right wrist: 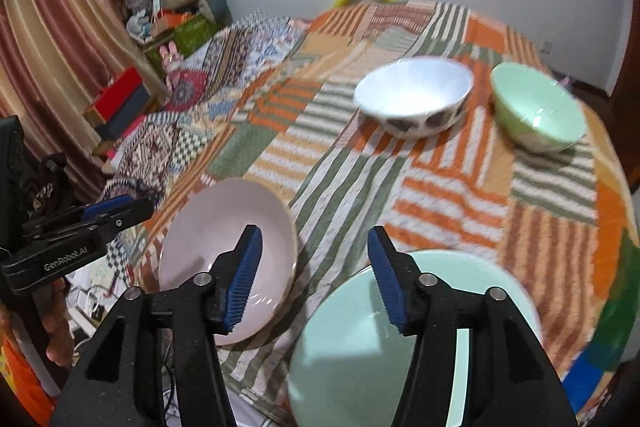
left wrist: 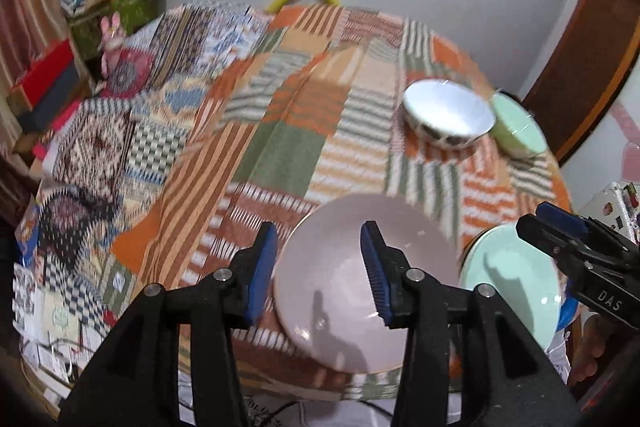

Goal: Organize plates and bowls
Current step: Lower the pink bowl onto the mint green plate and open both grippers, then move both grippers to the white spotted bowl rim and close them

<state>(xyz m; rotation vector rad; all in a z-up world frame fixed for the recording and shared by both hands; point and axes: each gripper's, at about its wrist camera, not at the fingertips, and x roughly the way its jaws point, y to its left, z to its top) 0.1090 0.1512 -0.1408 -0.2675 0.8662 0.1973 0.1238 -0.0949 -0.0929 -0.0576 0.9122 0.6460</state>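
The table (right wrist: 440,187), under a patchwork cloth, runs away ahead of both sets of jaws. Just below the right gripper (right wrist: 314,277) lies the mint plate (right wrist: 360,355), its rim under the right-hand finger; the jaws gape wide and hold nothing. The pink plate (left wrist: 352,267) sits beneath the left gripper (left wrist: 318,273), whose jaws also stand apart and empty, the plate's left rim falling between them. Far ahead of the jaws stand the white bowl (right wrist: 414,95) and, just beside it to the right, the green bowl (right wrist: 536,107).

By my reading nothing is sorted yet: both plates lie apart, both bowls stand separately, so stacking plate on plate and bowl in bowl remains.

Only the right view shows the bowls clearly apart; in the left view they overlap.
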